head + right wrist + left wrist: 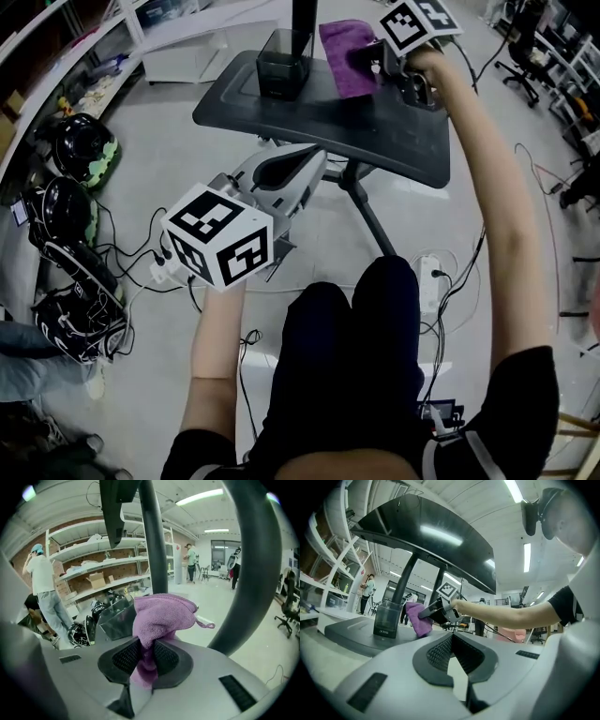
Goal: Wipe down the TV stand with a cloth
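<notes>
The TV stand's dark grey base [375,141] lies at the top of the head view, its pole [305,14] rising at the back. My right gripper [389,67] is shut on a purple cloth [345,56], which hangs onto the base's far part beside the pole. In the right gripper view the cloth [159,616] bunches between the pads [124,657]. My left gripper [314,157] hovers low in front of the base's near edge, shut with nothing in it. From the left gripper view the screen [422,531] looms overhead, and the cloth [418,619] shows beyond my left gripper [451,638].
A dark translucent box [283,64] stands on the base, left of the cloth. Helmets [80,150] and cables litter the floor at left. A power strip [431,281] lies near my knees. White shelving [178,47] stands behind, office chairs [525,47] at right.
</notes>
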`<action>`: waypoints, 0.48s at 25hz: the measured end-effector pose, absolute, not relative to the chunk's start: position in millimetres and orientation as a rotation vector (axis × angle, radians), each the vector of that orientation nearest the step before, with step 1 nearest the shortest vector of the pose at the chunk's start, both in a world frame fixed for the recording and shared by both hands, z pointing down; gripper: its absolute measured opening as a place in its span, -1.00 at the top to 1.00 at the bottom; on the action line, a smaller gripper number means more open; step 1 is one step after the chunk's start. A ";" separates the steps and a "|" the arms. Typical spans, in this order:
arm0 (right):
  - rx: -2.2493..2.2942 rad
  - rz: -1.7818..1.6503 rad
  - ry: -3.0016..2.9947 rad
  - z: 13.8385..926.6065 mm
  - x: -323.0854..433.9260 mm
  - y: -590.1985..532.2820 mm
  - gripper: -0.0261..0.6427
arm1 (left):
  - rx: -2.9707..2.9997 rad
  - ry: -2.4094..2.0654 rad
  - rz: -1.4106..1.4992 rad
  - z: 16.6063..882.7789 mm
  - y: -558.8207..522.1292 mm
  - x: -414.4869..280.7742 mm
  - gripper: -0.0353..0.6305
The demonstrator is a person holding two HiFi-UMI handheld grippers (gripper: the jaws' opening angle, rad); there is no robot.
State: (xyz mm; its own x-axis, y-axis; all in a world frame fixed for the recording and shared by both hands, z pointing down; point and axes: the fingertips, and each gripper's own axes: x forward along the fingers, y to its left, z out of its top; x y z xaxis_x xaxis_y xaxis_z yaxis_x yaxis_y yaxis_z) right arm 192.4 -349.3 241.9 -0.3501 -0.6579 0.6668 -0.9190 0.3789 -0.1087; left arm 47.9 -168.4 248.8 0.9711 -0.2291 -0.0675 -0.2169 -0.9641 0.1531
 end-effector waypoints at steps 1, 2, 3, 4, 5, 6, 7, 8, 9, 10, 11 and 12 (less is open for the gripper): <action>1.336 0.684 -2.113 247.6 187.3 -352.6 0.68 | 2.971 -0.342 -0.126 250.7 -168.5 45.8 0.88; 1.327 0.723 -2.110 254.0 182.9 -355.9 0.68 | 2.968 -0.342 -0.125 252.8 -167.8 44.6 0.88; 1.322 0.761 -2.103 260.1 179.5 -359.3 0.68 | 2.967 -0.340 -0.122 254.5 -167.0 44.0 0.88; 1.319 0.788 -2.090 265.4 177.1 -363.3 0.68 | 2.968 -0.339 -0.120 255.4 -166.4 43.9 0.88; 1.317 0.802 -2.070 269.8 175.4 -367.3 0.68 | 2.970 -0.338 -0.117 255.6 -166.2 43.9 0.88; 1.314 0.805 -2.046 273.6 174.0 -370.8 0.68 | 2.972 -0.337 -0.117 255.3 -166.4 43.9 0.88; 1.311 0.802 -2.019 277.0 172.6 -373.7 0.68 | 2.974 -0.336 -0.117 254.6 -166.5 43.9 0.88; 1.309 0.796 -1.991 280.4 171.1 -376.2 0.68 | 2.975 -0.334 -0.120 253.8 -166.4 43.9 0.88; 1.305 0.790 -1.967 284.1 169.3 -378.4 0.68 | 2.976 -0.333 -0.122 253.1 -166.0 43.7 0.88; 1.301 0.785 -1.946 288.3 167.2 -380.5 0.68 | 2.977 -0.336 -0.124 252.8 -165.8 43.3 0.88; 1.296 0.782 -1.929 292.7 165.4 -382.2 0.68 | 2.978 -0.339 -0.124 252.8 -165.7 42.8 0.88; 1.291 0.776 -1.915 296.5 164.8 -383.5 0.68 | 2.978 -0.343 -0.124 253.1 -165.7 42.4 0.88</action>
